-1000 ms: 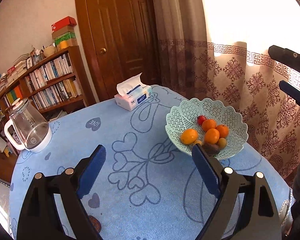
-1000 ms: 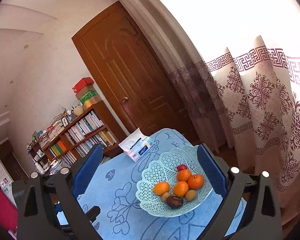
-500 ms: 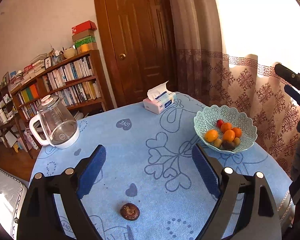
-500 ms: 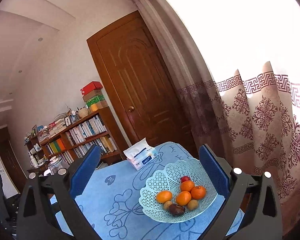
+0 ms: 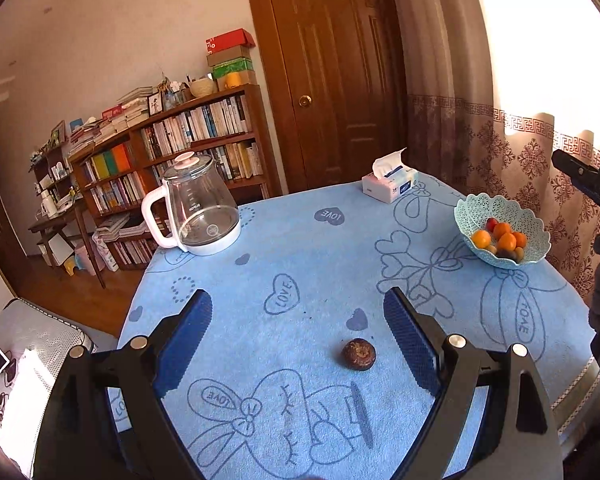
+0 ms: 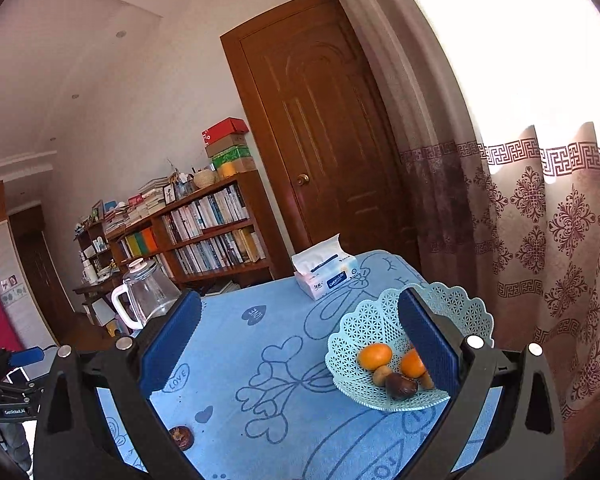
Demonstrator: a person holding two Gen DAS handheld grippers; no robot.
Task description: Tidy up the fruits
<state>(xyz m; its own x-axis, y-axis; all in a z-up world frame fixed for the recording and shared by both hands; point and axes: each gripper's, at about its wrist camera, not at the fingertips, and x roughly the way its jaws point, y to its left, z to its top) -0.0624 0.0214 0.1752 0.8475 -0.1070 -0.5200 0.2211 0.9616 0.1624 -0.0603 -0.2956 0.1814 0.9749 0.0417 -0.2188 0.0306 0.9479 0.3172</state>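
A dark brown fruit (image 5: 359, 354) lies alone on the blue tablecloth (image 5: 300, 248), just ahead of my open, empty left gripper (image 5: 296, 340), nearer its right finger. It also shows in the right wrist view (image 6: 181, 437), low left. A pale green lattice bowl (image 5: 472, 204) at the table's right holds oranges (image 5: 506, 241), a red fruit and darker fruits. My right gripper (image 6: 300, 344) is open and empty above the table, its right finger in front of the bowl (image 6: 348, 332).
A glass kettle (image 5: 198, 210) with a white handle stands at the table's far left. A tissue box (image 5: 389, 185) sits at the far edge. A bookshelf (image 5: 172, 160), a wooden door and patterned curtains lie beyond. The table edge runs close on the right.
Both grippers have pulled back and swung left from the bowl. The lone brown fruit has come into view ahead of the left gripper. Both stay open.
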